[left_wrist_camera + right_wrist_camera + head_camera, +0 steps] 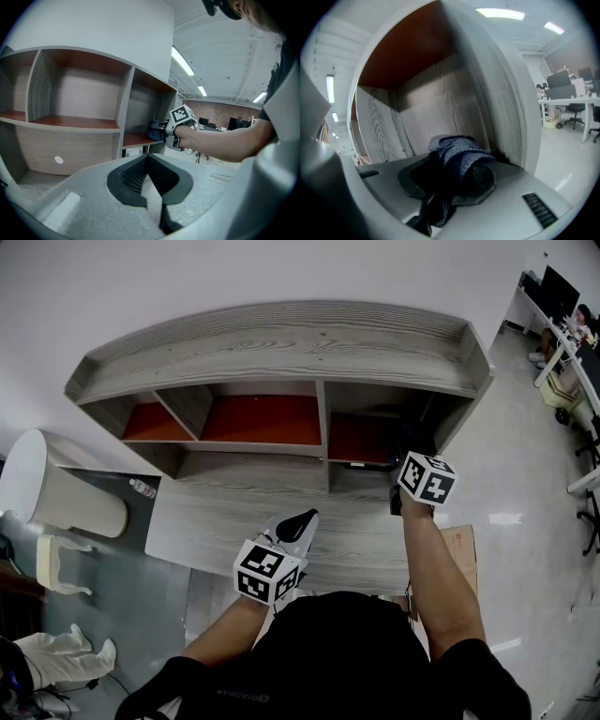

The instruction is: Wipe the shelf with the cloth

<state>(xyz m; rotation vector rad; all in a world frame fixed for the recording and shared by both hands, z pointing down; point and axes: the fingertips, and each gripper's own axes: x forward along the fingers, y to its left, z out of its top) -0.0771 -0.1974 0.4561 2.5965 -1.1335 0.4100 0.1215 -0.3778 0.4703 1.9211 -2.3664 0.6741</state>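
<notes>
As I wipe the shelf [281, 343] w/ cloth [459, 154]: right gripper [447, 180] clamped on it, inside right bay [361, 439].
Left gripper [149, 176]: jaws together, empty, parked clear as spare.

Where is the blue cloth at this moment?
The cloth is bunched in the right gripper, at the head view's right, inside the right-hand compartment of the shelf, near its side wall.

Cloth [458, 151] in right tongs [451, 177], inside shelf [281, 345], right compartment
</notes>
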